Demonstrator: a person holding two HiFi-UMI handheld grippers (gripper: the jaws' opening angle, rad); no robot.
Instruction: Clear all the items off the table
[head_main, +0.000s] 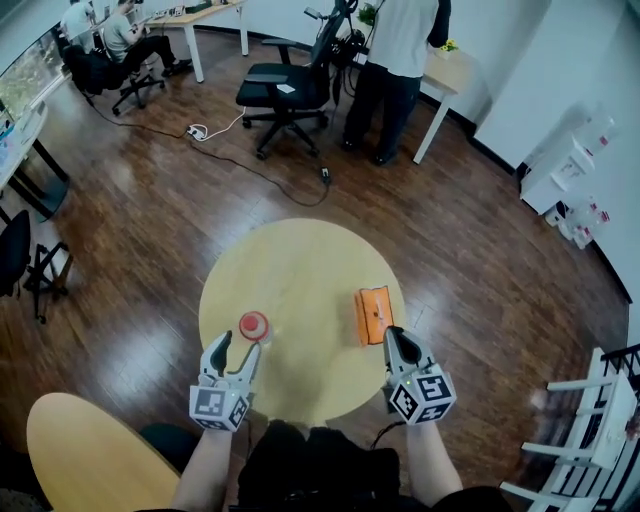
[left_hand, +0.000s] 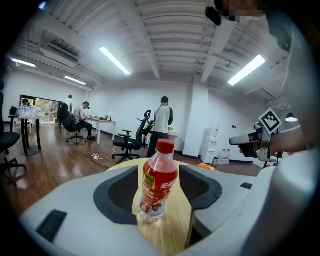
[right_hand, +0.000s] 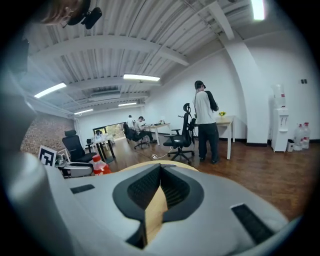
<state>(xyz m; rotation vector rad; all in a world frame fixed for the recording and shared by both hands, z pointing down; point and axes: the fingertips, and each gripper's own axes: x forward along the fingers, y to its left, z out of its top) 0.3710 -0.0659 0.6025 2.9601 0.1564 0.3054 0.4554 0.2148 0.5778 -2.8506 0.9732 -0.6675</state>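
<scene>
Bottle (left_hand: 158, 180): red cap, red label with a yellow patch and white lettering, clear base.
Table (head_main: 300, 270): pale yellow wood, plain.
Flat item (head_main: 374, 313) on the table: bright orange, small pale mark at centre.
Left claw (head_main: 238, 345), right claw (head_main: 393, 338): grey shells, black pads; cubes white with black square markers.
Floor (head_main: 150, 230): dark brown glossy planks.
</scene>
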